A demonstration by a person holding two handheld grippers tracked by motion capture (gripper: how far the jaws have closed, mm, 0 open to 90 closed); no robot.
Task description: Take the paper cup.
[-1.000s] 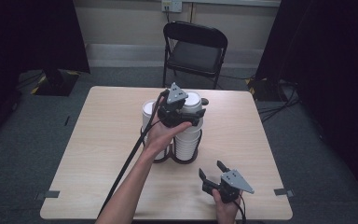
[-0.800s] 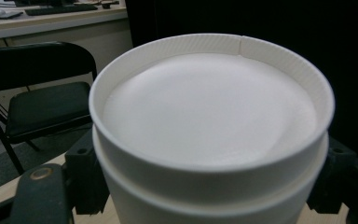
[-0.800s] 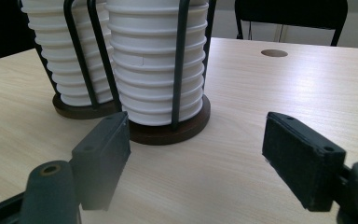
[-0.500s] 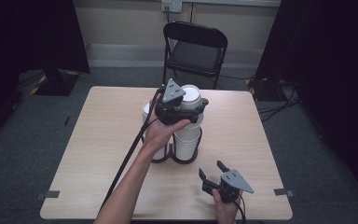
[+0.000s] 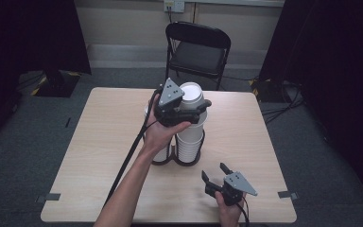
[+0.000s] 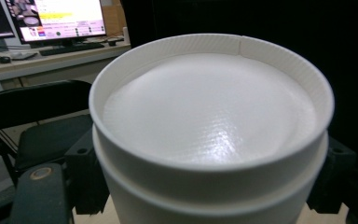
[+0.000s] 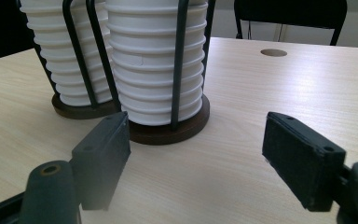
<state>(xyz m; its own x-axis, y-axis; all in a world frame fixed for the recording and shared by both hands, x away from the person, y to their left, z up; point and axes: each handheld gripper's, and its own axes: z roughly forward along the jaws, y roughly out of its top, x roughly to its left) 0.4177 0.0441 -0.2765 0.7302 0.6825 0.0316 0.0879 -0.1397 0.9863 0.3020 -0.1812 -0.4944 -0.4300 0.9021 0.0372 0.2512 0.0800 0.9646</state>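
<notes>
Two stacks of upside-down white paper cups [image 5: 189,142] stand in a dark wire holder [image 5: 177,160] at mid-table. My left gripper [image 5: 182,111] is shut on the top white cup [image 5: 191,93] of the right stack, held high above the holder. In the left gripper view that cup [image 6: 209,116] shows its base, with a second rim just beneath and a black jaw at each side. My right gripper [image 5: 215,174] hovers low near the table's front right, open and holding nothing. Its pads [image 7: 105,154] frame the right stack [image 7: 156,70] and its wooden base [image 7: 168,130].
A black folding chair [image 5: 198,49] stands behind the table's far edge. The light wood table [image 5: 99,142] has a small round hole [image 7: 273,52] toward the far side. A monitor on a desk [image 6: 56,18] lies beyond. Cables trail along the floor at right.
My left gripper has risen a little with the top cup in it. The right gripper has stayed where it was, open.
</notes>
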